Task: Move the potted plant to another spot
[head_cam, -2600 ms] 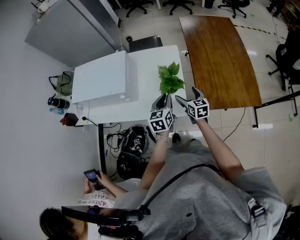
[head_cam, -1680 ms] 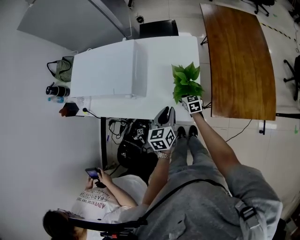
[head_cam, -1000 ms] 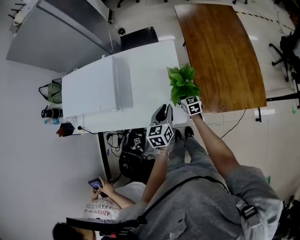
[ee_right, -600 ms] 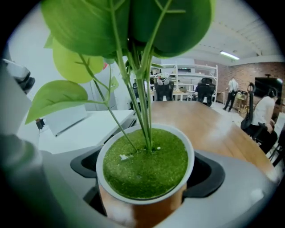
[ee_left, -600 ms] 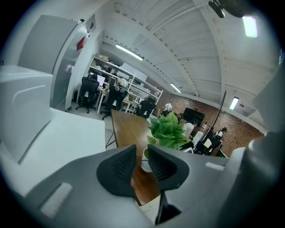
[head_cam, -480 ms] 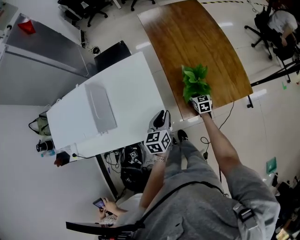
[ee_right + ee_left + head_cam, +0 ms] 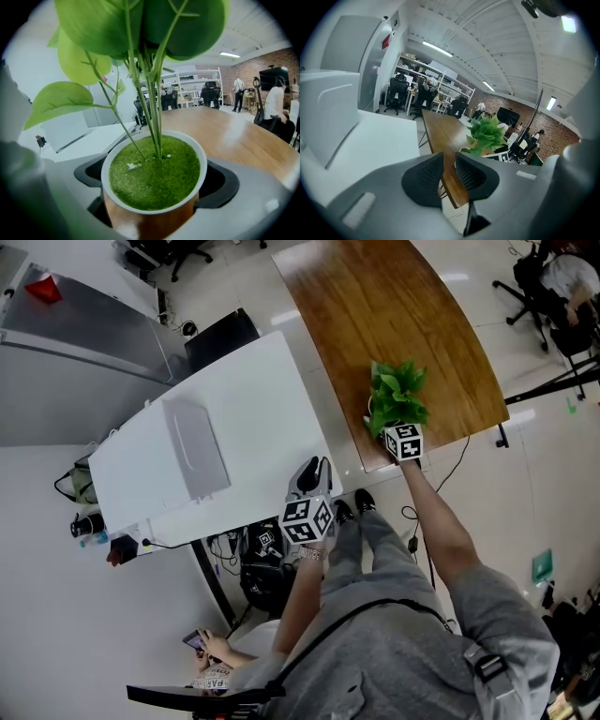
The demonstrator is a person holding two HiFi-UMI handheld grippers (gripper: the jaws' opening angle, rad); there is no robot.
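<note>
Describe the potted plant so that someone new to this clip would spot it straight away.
Find the long brown wooden table beside the white table. At its near end, the right hand-held gripper is shut on a potted plant: a white-rimmed pot with broad green leaves, the only plant in view.

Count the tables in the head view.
2. A white table sits left of centre; a brown wooden table runs along its right side, the potted plant over its near end. More may lie beyond the frame.
</note>
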